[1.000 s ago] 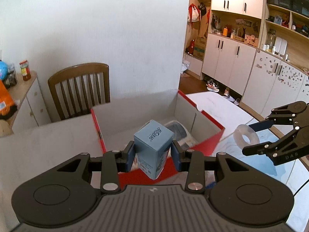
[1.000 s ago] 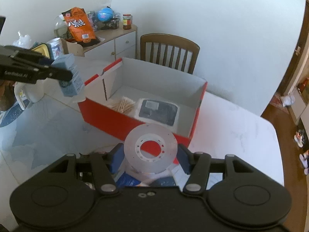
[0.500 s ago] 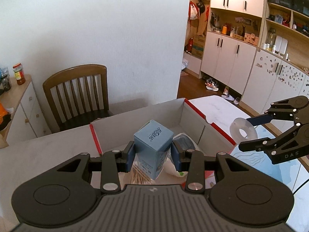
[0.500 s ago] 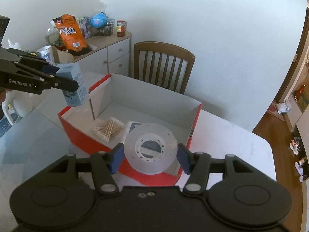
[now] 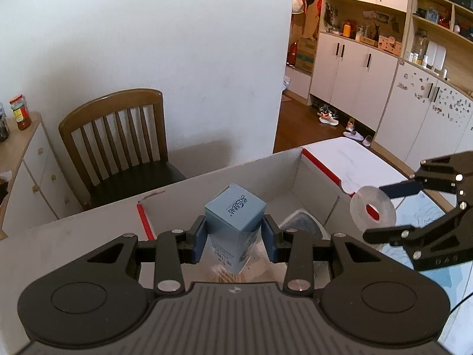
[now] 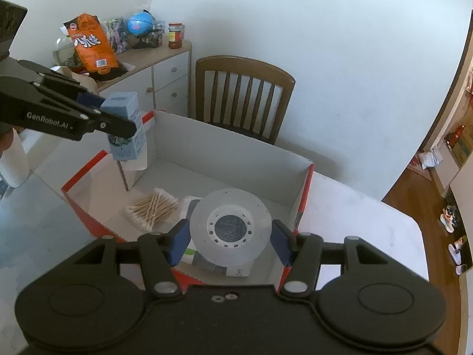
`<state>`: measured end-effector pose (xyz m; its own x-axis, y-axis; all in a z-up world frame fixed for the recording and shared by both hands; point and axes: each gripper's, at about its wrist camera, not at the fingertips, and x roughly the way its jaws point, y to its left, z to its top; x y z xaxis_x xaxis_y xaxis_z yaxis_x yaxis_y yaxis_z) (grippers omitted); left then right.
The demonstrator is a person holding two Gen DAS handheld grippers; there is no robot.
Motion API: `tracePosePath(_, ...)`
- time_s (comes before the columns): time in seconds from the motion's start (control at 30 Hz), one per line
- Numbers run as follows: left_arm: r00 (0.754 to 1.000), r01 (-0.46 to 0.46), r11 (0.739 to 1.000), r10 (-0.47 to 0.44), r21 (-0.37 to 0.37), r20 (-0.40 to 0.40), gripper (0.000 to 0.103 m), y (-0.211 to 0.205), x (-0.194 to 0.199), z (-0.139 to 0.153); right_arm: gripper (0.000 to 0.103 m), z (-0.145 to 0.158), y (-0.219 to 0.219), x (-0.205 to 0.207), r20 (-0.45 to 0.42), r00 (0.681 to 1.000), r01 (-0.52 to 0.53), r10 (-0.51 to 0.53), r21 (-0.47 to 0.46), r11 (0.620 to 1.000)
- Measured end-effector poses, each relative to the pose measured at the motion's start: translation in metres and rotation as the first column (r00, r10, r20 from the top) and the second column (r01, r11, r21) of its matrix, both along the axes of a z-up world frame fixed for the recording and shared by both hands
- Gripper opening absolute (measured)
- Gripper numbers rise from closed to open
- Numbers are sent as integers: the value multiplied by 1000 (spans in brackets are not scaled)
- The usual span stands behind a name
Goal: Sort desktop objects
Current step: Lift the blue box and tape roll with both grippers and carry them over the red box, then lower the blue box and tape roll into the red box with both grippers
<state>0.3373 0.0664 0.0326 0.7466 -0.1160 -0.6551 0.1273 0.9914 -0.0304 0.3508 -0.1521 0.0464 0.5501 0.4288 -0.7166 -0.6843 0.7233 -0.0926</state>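
Now we carry things over the red box (image 6: 301, 207): left jaws squeeze the blue carton (image 5: 233, 222), right jaws squeeze the tape roll (image 6: 230, 227). Next, lower and let go.

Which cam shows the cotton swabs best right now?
Right wrist. The cotton swabs lie in full view on the floor of the red box, left of the tape roll. In the left wrist view only a sliver of them peeks out below the blue carton.
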Motion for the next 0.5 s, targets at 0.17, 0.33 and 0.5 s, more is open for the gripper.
tracePosePath(0.17,1000,-10,1000,10,5,-30,38,1,24,-11,58,-9,9,9,-23,1000,18,-18,0,1000)
tracePosePath(0.33,998,-19,999,22,35,-62,38,0,46,-29,58,-19,15,15,-49,998,27,-27,-8,1000)
tracePosePath(0.5,995,-31,998,36,60,-93,38,-3,66,-48,58,-32,20,21,-84,996,40,-41,-13,999)
